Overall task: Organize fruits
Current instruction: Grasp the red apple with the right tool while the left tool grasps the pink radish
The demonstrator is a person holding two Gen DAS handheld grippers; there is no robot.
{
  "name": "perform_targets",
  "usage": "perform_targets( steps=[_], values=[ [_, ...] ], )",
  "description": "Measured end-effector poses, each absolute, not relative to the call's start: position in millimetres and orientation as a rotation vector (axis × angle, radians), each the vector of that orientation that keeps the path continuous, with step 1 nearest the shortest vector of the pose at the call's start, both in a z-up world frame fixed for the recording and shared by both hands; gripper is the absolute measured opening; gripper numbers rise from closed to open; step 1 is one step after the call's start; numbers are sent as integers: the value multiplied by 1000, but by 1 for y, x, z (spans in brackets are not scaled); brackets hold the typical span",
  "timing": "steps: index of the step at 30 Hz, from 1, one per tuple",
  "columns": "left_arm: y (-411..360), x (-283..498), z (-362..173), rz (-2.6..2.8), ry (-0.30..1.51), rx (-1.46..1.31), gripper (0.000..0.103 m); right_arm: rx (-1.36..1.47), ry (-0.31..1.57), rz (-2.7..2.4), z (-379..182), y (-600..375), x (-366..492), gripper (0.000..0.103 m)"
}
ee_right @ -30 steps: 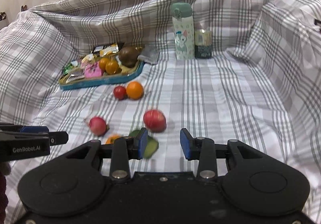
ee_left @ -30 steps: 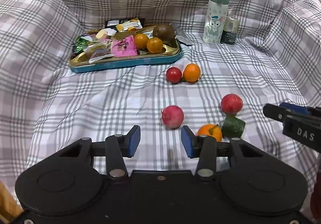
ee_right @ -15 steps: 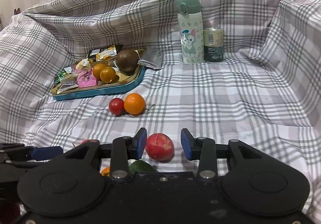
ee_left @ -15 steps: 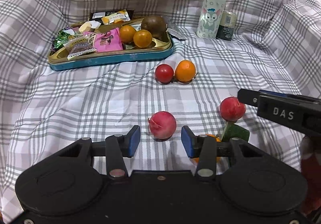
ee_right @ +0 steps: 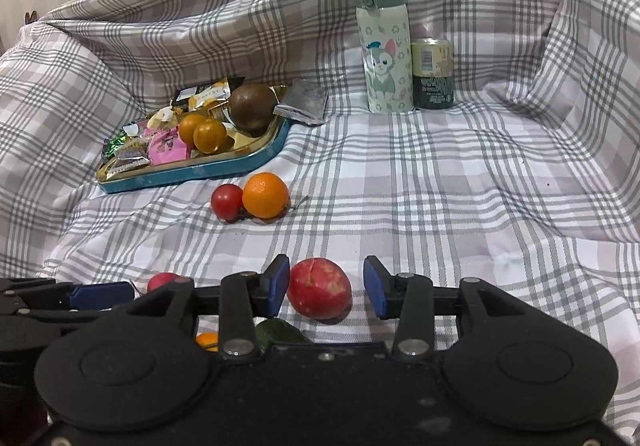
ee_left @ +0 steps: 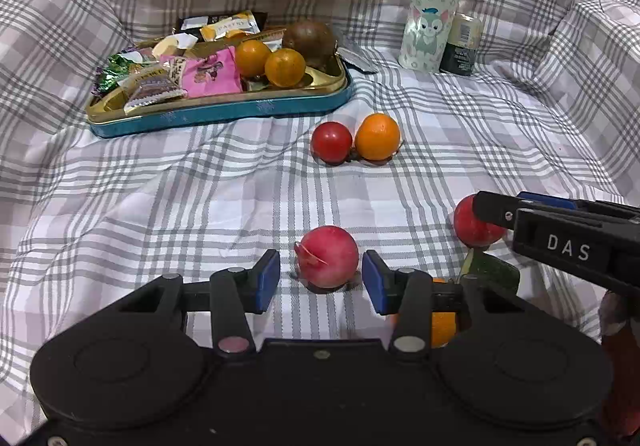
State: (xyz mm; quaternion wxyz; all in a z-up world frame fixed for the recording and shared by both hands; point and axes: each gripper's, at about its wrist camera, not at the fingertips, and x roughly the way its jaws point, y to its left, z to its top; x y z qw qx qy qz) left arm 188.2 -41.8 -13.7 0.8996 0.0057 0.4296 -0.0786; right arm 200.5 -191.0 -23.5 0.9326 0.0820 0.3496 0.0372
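On the checked cloth a pink-red round fruit [ee_left: 328, 256] lies between the blue pads of my left gripper [ee_left: 320, 280], whose jaws are opening and do not touch it. A red apple-like fruit [ee_right: 319, 288] lies between the pads of my right gripper [ee_right: 326, 286], jaws also opening, with a gap on both sides. In the left wrist view that apple [ee_left: 474, 224] sits partly behind the right gripper's fingers [ee_left: 560, 222]. A small tomato [ee_left: 332, 142] and an orange [ee_left: 377, 136] lie together farther off. Another orange [ee_left: 442, 324] and a green piece [ee_left: 494, 272] lie half hidden near my left gripper.
A teal tin tray [ee_left: 224, 112] at the back left holds sweets packets, two small oranges [ee_left: 272, 60] and a brown round fruit [ee_left: 310, 40]. A cartoon bottle [ee_left: 430, 8] and a small can [ee_left: 462, 44] stand at the back. The cloth rises in folds on all sides.
Both grippers have come down and forward: each fruit that lay ahead of the fingers now lies between the pads. The right gripper's fingers have reached farther into the left wrist view.
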Motion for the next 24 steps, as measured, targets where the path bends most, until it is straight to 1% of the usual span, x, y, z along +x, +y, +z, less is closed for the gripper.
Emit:
perform_targets(
  steps=[12, 17, 21, 24],
  values=[
    [-43, 196, -25, -184, 880, 0, 53, 159, 729, 94, -31, -184, 207, 48],
    [-35, 200, -32, -230, 885, -72, 53, 157, 755, 84, -39, -184, 212, 48],
    [-30, 199, -34, -230, 863, -101, 53, 157, 772, 76, -44, -184, 214, 49],
    [-34, 197, -36, -218, 841, -70, 53, 154, 777, 71, -47, -182, 216, 50]
  ],
)
